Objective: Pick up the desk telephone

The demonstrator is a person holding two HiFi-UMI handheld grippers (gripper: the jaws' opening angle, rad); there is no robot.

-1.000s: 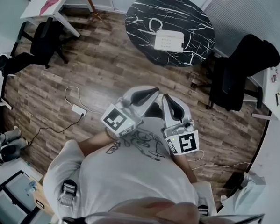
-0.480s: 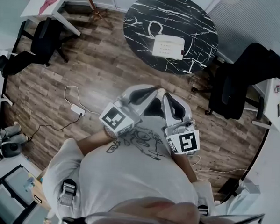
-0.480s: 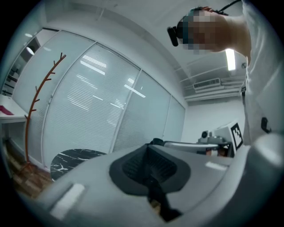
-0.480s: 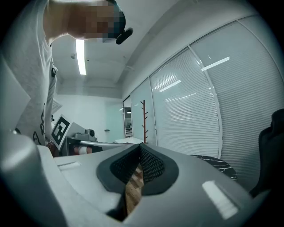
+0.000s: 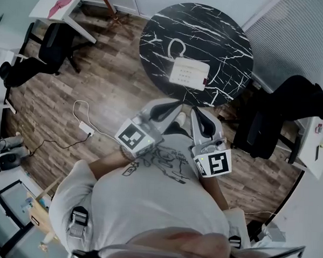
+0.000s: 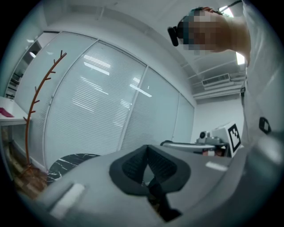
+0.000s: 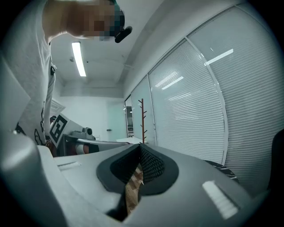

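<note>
Left gripper (image 5: 175, 104), right gripper (image 5: 198, 111) closed (empty, level).

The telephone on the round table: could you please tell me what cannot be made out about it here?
- Head view: telephone too small to read its keys or tell if the handset is seated.
- Head view: cord too thin to follow to its end.
- Gripper views: telephone hidden behind the left gripper and right gripper bodies; only slivers of the table show.
</note>
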